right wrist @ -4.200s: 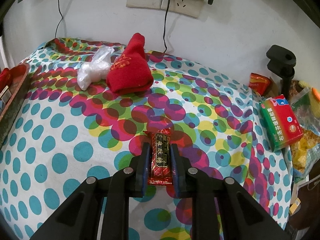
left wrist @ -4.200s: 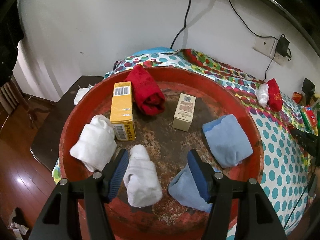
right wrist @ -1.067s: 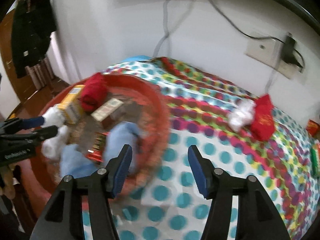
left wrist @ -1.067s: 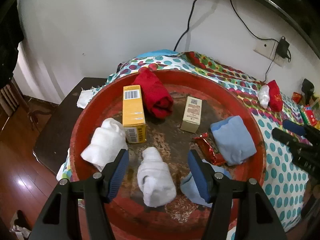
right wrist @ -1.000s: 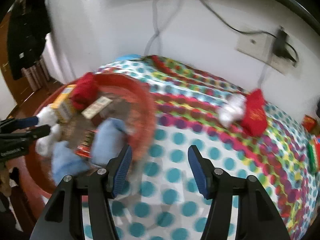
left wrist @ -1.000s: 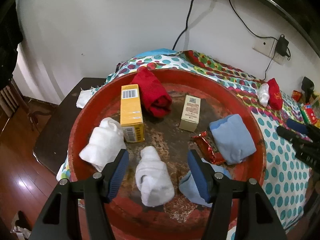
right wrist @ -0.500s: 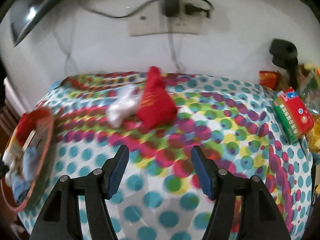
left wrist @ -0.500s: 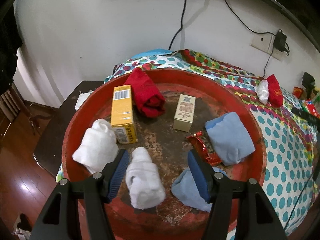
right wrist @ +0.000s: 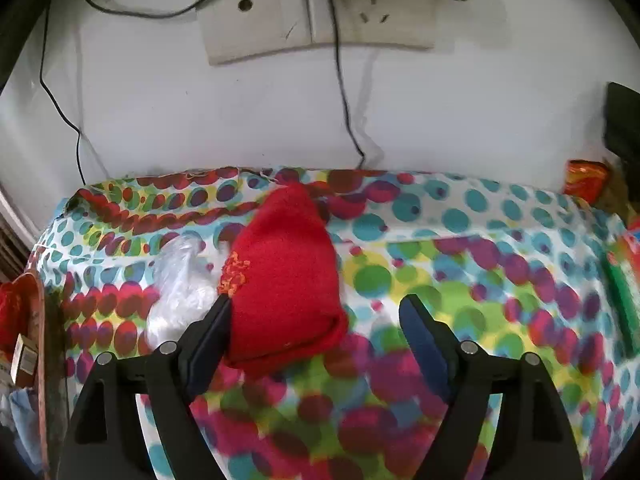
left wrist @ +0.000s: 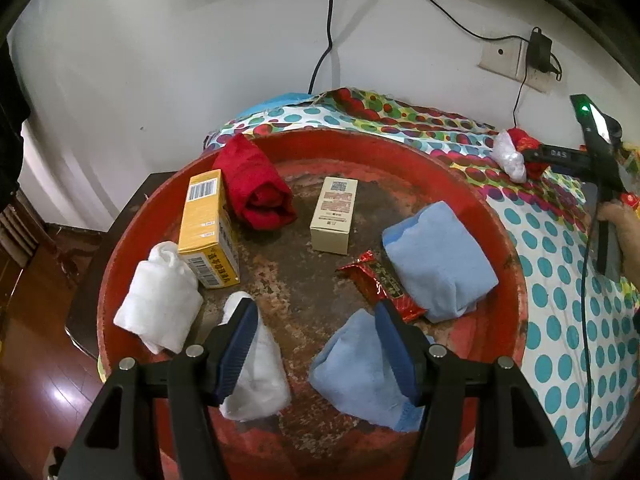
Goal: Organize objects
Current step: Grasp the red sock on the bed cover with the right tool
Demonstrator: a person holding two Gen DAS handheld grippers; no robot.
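A round red tray (left wrist: pixel 504 240) holds a yellow box (left wrist: pixel 206 228), a beige box (left wrist: pixel 334 214), a red rolled cloth (left wrist: pixel 256 192), two white cloths (left wrist: pixel 160 300), two blue cloths (left wrist: pixel 436 260) and a red snack packet (left wrist: pixel 380 284). My left gripper (left wrist: pixel 316 344) is open and empty above the tray's near side. My right gripper (right wrist: pixel 316 328) is open and empty; its left finger touches a red folded cloth (right wrist: pixel 284 276) on the dotted tablecloth, with a white plastic bag (right wrist: pixel 180 284) beside it.
The dotted tablecloth (right wrist: pixel 480 272) reaches the white wall with a socket and cables (right wrist: pixel 320 12). A green box (right wrist: pixel 624 284) and an orange packet (right wrist: pixel 586 184) lie at the right edge. A dark side table (left wrist: pixel 120 232) stands left of the tray.
My right gripper released the red snack packet into the tray, then swung right to the red folded cloth near the wall. The left gripper stayed over the tray.
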